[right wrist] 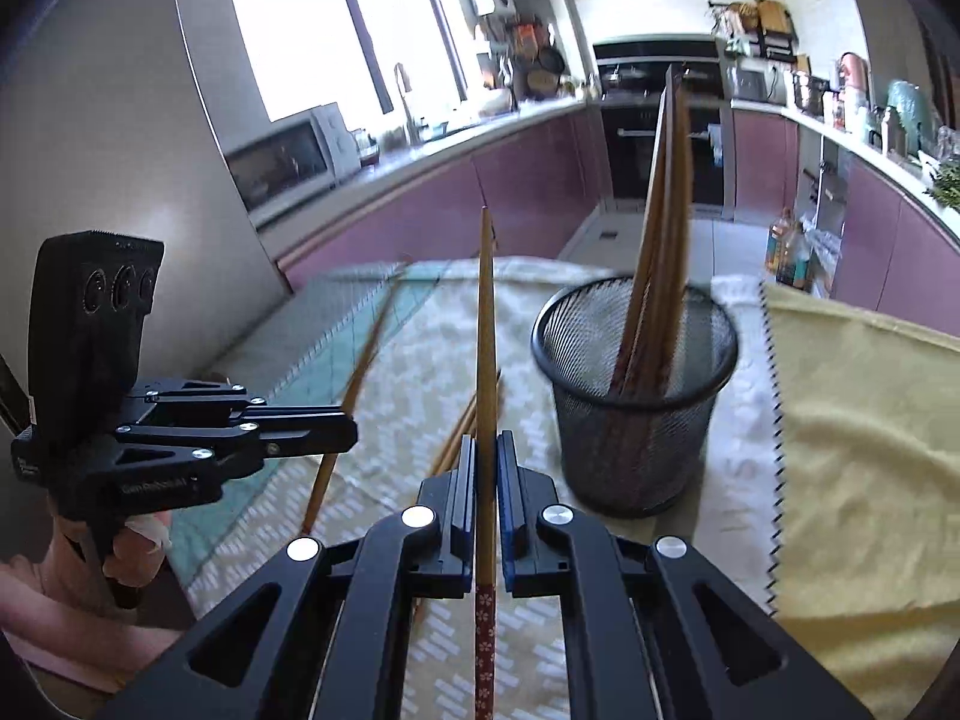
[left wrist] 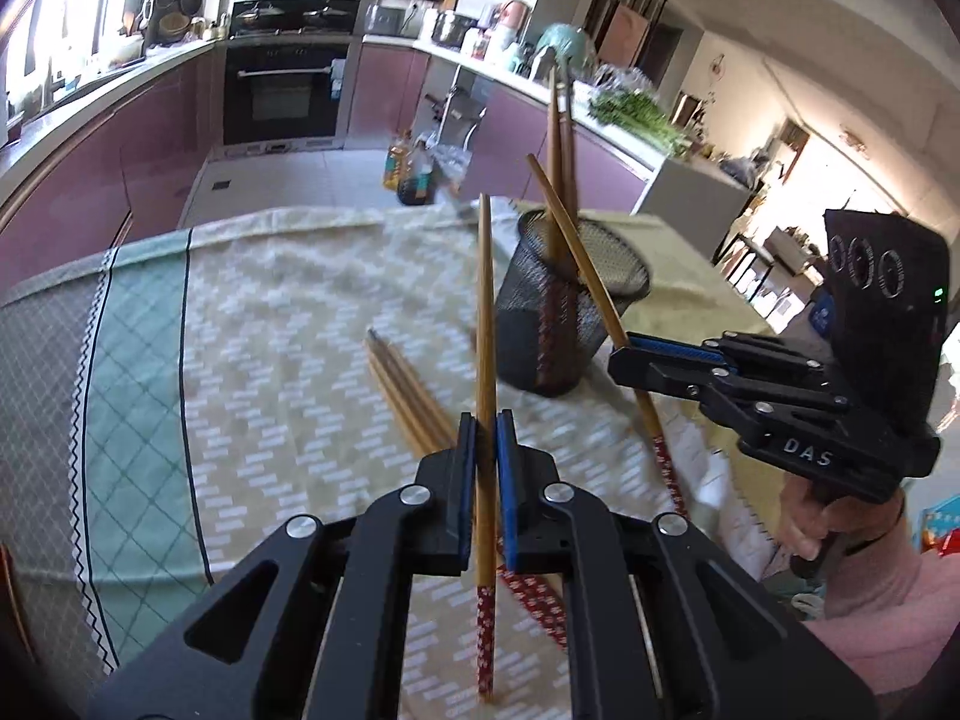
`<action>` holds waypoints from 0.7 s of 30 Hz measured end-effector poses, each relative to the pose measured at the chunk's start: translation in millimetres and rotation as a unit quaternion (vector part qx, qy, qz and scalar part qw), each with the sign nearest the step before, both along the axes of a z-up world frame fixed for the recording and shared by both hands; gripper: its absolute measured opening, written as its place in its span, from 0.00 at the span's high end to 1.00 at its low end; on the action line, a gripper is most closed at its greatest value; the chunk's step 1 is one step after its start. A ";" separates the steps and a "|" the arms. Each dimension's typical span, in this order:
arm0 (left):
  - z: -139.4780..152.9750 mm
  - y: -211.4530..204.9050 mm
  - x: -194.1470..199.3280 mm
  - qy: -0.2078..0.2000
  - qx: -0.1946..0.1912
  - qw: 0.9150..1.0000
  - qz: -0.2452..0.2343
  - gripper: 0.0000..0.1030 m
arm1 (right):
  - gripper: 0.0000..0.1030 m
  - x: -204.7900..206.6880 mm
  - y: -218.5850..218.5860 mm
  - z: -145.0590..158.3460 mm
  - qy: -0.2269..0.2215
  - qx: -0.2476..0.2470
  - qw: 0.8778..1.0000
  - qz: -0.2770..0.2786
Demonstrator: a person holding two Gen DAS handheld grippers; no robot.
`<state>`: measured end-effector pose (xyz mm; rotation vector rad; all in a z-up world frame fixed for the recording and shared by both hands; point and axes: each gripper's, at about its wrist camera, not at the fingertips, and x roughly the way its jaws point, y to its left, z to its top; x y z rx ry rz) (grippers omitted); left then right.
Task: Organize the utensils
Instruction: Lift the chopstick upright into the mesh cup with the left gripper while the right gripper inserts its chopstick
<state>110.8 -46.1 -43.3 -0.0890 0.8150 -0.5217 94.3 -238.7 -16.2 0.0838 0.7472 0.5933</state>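
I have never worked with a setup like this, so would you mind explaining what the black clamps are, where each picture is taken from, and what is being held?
There is no robot here: a person holds a black two-finger clamp in each hand. Each picture comes from a wide-angle camera on one clamp, looking along its fingers. The first belongs to the left gripper, the second to the right gripper; each also shows the other off to the side. On the patterned tablecloth stands a black mesh cup that already has chopsticks in it, and a few loose chopsticks lie beside it. Each clamp is shut on one chopstick: the left chopstick and the right chopstick, both lifted off the cloth.
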 end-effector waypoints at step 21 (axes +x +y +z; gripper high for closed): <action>104.4 -12.2 6.9 -0.102 -0.084 0.991 -0.034 0.93 | 0.94 16.6 -45.4 61.1 -0.104 0.052 0.991 -0.070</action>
